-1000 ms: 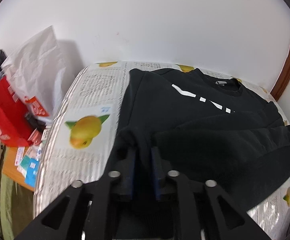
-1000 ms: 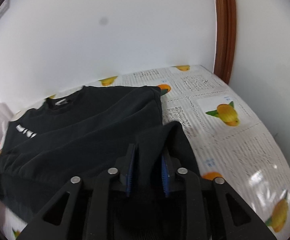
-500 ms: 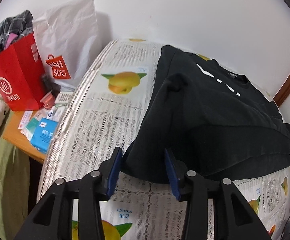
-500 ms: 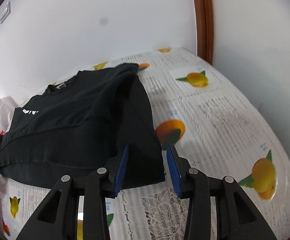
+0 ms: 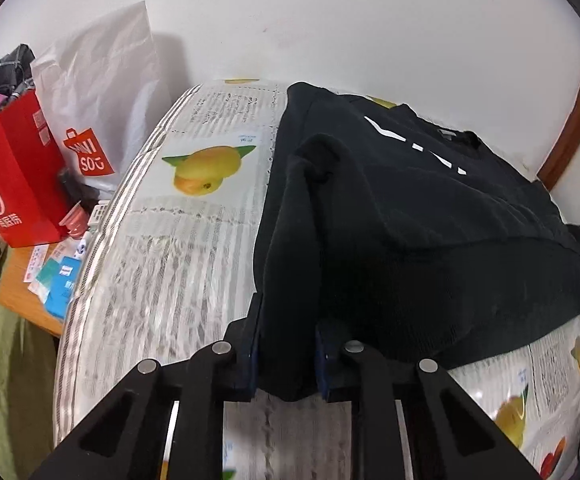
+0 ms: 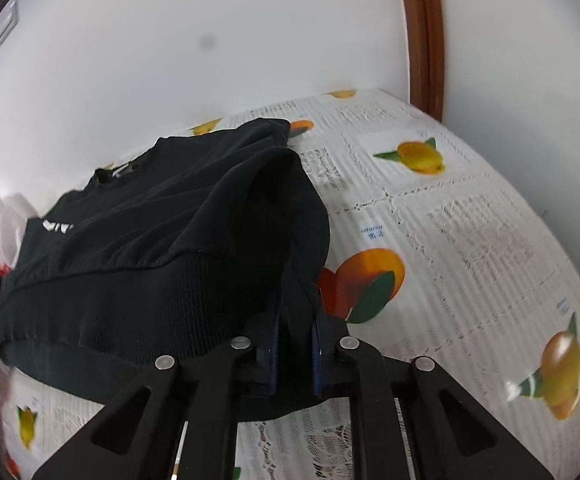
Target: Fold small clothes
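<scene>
A black sweatshirt [image 5: 429,216] with white lettering lies on the fruit-print tablecloth [image 5: 178,248], its sides folded inward. My left gripper [image 5: 288,320] is at the garment's near left corner. Its jaws are closing, and the dark cloth fills the gap between the blue pads. In the right wrist view the same sweatshirt [image 6: 150,240] spreads to the left. My right gripper [image 6: 295,312] is at the near right corner by the ribbed hem. Its jaws are also closing, with a fold of cloth pinched between them. The cloth hides the pad faces.
A red paper bag [image 5: 14,172] and a white shopping bag [image 5: 102,80] stand left of the table, above a low wooden surface with small packets [image 5: 56,280]. A brown door frame [image 6: 423,32] rises at the back right. Bare tablecloth [image 6: 469,240] lies right of the garment.
Both grippers let go of the folded cloth, drew back toward the near edge with open jaws, and have now closed on the sweatshirt's near corners.
</scene>
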`<state>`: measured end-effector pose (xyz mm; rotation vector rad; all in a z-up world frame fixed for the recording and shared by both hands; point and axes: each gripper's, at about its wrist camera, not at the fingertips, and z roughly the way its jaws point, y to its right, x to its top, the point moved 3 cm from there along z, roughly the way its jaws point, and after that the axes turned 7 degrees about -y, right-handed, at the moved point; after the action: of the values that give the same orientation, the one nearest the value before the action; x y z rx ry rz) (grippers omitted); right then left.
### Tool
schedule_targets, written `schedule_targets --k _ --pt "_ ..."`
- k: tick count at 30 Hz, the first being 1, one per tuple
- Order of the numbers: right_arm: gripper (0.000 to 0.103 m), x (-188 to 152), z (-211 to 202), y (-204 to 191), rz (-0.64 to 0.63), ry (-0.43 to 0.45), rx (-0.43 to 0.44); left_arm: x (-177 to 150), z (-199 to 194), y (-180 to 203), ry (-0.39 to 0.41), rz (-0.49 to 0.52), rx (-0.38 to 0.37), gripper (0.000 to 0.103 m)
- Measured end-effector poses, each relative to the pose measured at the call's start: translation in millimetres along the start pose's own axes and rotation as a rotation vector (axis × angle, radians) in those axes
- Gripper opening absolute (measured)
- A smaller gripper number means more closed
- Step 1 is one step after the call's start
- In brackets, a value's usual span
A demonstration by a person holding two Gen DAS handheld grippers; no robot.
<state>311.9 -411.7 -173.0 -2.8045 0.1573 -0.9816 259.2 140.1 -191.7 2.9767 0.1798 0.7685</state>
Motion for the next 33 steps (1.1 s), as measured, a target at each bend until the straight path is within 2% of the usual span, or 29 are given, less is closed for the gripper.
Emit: schedule_targets --k 4,14,20,26,30,33 --pt "0.011 -6 -10 17 0.047 -0.025 0.033 -21 -15 5 -0.036 -0.028 -0.036 0.019" --pt "0.011 -61 -63 43 -0.016 -0.029 -0.065 -85 -49 30 -0.042 -0.009 -0.041 0.02" --pt "0.018 -84 -101 54 0.009 -0.016 -0.109 -110 -68 37 -0.03 0.026 -0.018 0.023" --pt "0.021 -102 -145 28 -0.061 0.046 -0.074 -119 -100 32 0.017 0.013 -0.057 0.025" --pt "0.022 -116 -137 -9 -0.142 0.022 0.013 -124 -115 43 0.043 0.031 -0.089 0.029" --pt "0.022 -125 -119 -30 -0.192 -0.002 0.046 -129 -117 57 0.029 0.054 -0.149 0.029"
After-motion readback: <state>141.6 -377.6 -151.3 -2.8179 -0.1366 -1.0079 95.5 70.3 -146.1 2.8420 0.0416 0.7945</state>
